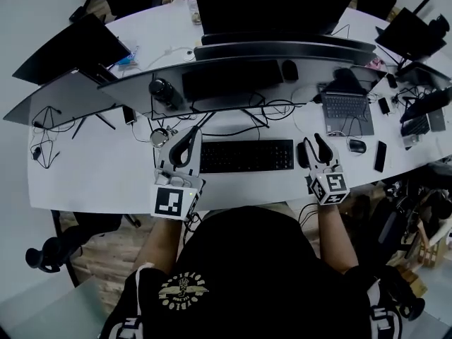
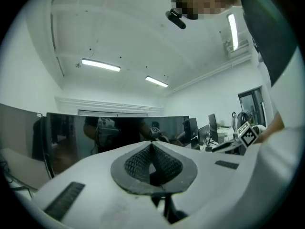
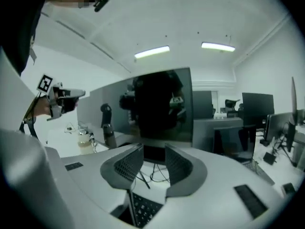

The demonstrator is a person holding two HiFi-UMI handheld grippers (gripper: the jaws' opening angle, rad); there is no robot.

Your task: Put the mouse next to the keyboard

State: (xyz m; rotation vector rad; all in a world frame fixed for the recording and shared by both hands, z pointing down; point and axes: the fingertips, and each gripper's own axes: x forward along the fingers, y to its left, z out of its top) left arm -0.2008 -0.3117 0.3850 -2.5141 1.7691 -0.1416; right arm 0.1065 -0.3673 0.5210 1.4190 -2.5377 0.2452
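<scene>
A black keyboard [image 1: 246,155] lies on the white desk [image 1: 92,175] in front of the monitors; a strip of its keys [image 3: 143,209] shows below the jaws in the right gripper view. A dark rounded shape [image 1: 301,155], apparently the mouse, sits just off the keyboard's right end. My right gripper [image 1: 311,140] hovers right beside it, tilted up toward the monitor, and stands open [image 3: 154,152] with nothing between its pads. My left gripper [image 1: 191,132] is at the keyboard's left end, shut and empty, its tips touching [image 2: 151,144].
Curved monitors [image 1: 240,76] stand close behind the keyboard, with cables under them. A laptop [image 1: 347,111], a second mouse [image 1: 357,145] and a phone [image 1: 380,156] lie to the right. A black bottle [image 1: 164,92] and a small round object [image 1: 159,137] are at the left.
</scene>
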